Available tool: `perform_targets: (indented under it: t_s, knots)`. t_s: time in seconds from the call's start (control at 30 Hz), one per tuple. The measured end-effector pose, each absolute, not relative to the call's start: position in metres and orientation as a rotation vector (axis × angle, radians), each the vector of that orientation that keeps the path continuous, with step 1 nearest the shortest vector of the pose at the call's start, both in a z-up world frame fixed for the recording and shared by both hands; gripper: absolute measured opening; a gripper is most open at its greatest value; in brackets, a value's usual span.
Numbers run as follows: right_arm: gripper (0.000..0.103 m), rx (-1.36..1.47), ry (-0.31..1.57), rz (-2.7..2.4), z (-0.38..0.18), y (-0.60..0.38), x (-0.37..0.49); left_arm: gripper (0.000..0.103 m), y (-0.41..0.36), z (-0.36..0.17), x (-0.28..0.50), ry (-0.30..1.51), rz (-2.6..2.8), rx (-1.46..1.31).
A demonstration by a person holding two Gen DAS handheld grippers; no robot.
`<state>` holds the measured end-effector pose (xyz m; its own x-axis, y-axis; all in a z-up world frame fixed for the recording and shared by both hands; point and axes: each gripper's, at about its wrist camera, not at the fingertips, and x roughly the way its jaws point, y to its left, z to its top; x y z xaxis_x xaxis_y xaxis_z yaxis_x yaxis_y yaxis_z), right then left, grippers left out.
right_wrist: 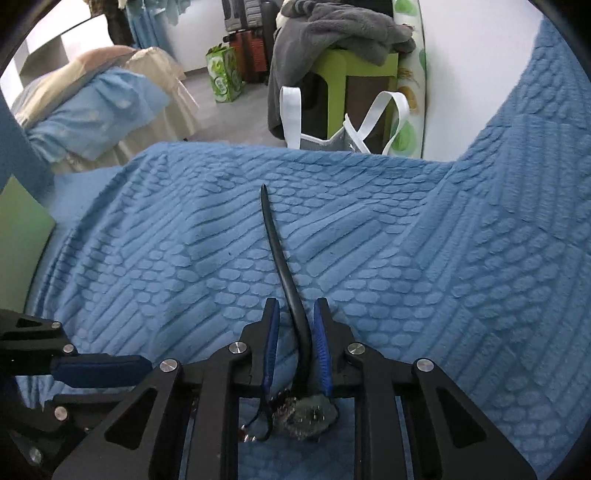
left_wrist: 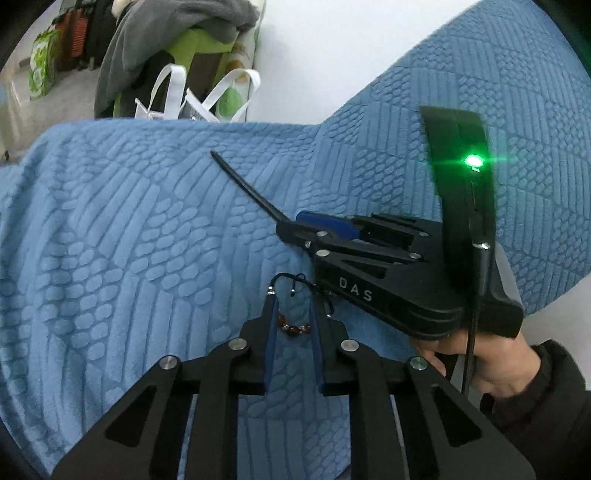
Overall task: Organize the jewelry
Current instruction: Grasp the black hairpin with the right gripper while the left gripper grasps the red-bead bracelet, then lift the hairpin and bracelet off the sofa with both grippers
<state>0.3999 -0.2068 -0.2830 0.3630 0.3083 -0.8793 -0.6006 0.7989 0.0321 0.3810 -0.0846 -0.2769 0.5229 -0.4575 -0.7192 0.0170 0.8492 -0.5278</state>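
Note:
A bracelet of reddish-brown beads (left_wrist: 295, 328) on a dark cord lies on the blue quilted blanket (left_wrist: 129, 240). My left gripper (left_wrist: 292, 295) straddles it, jaws narrow, with the beads strung across the gap and the cord looped past the fingertips. Just to its right a hand (left_wrist: 491, 362) holds my right gripper (left_wrist: 286, 225). In the right wrist view that gripper (right_wrist: 295, 306) straddles a black watch strap (right_wrist: 280, 266) that rests against the right-hand pad, with blanket showing between it and the other. The watch case (right_wrist: 310, 413) and some beads (right_wrist: 280, 400) lie under the linkage.
Beyond the blanket's far edge stand a bag with white handles (right_wrist: 332, 136) and a green stool under grey clothing (right_wrist: 347, 33). A bed with pale pillows (right_wrist: 99, 110) is at the far left. One finger (right_wrist: 99, 369) of the left gripper shows at the lower left.

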Motion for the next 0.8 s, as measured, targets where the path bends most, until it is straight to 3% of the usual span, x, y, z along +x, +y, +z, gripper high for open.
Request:
perform_targets:
  t_s: [0.2,0.8]
  knots:
    - [0.007,-0.346,1.058,0.565,-0.281,-0.207,0.400,0.015,-0.082,-0.282,0.385,0.998,-0.294,-0.490]
    - [0.007,-0.145,1.028,0.472,-0.237,-0.260,0.372,0.013,-0.118,-0.281,0.409,1.084,-0.204,-0.271]
